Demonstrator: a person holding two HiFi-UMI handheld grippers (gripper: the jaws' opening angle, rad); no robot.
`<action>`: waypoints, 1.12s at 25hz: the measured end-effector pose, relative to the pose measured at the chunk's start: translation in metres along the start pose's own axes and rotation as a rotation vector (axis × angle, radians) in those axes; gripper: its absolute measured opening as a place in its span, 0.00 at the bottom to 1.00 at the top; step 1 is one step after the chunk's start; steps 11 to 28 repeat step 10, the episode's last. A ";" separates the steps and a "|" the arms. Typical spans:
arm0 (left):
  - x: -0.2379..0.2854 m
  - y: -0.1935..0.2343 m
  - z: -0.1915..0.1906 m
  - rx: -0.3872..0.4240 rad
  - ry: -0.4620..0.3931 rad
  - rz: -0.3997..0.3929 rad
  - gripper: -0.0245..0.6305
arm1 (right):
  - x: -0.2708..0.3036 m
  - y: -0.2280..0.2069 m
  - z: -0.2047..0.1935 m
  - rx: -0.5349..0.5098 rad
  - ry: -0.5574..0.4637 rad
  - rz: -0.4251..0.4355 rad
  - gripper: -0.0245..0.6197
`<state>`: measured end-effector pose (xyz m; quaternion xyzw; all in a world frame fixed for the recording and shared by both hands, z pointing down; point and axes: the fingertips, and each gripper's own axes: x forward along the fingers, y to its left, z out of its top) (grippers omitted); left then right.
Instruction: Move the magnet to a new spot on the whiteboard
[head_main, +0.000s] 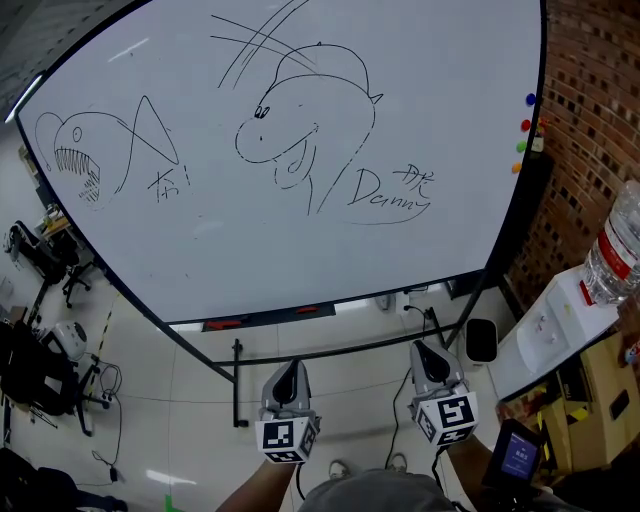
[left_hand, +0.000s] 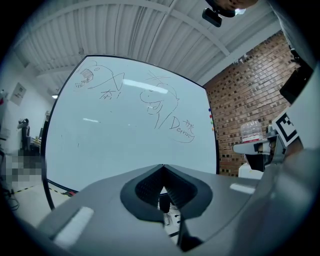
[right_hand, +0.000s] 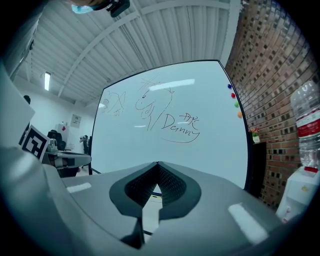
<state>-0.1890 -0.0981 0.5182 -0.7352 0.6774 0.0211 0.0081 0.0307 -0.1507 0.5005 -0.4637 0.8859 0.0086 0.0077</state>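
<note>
A large whiteboard (head_main: 300, 250) with marker drawings of fish and a signature fills the head view. Several small round magnets cling in a column by its right edge: blue (head_main: 530, 99), red (head_main: 525, 125), green (head_main: 520, 146) and orange (head_main: 516, 167). Both grippers hang low in front of the board, well short of it and far below the magnets. My left gripper (head_main: 291, 366) is shut and holds nothing. My right gripper (head_main: 427, 350) is shut and empty too. Each gripper view shows tips touching, left gripper (left_hand: 162, 166) and right gripper (right_hand: 157, 163). The right gripper view shows the blue magnet (right_hand: 229, 86) far off.
A brick wall (head_main: 590, 90) stands right of the board. A white water dispenser (head_main: 545, 325) with a bottle (head_main: 615, 250) stands at lower right. The board's tray (head_main: 260, 320) holds red markers. Office chairs and gear (head_main: 40, 370) crowd the left floor.
</note>
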 end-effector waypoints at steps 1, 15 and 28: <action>0.000 0.000 -0.001 0.001 0.001 0.001 0.04 | 0.000 0.000 0.000 0.001 0.003 -0.001 0.05; 0.005 0.008 0.001 -0.003 0.002 0.016 0.04 | 0.016 0.005 0.003 -0.009 0.004 0.019 0.05; 0.005 0.008 0.001 -0.003 0.002 0.016 0.04 | 0.016 0.005 0.003 -0.009 0.004 0.019 0.05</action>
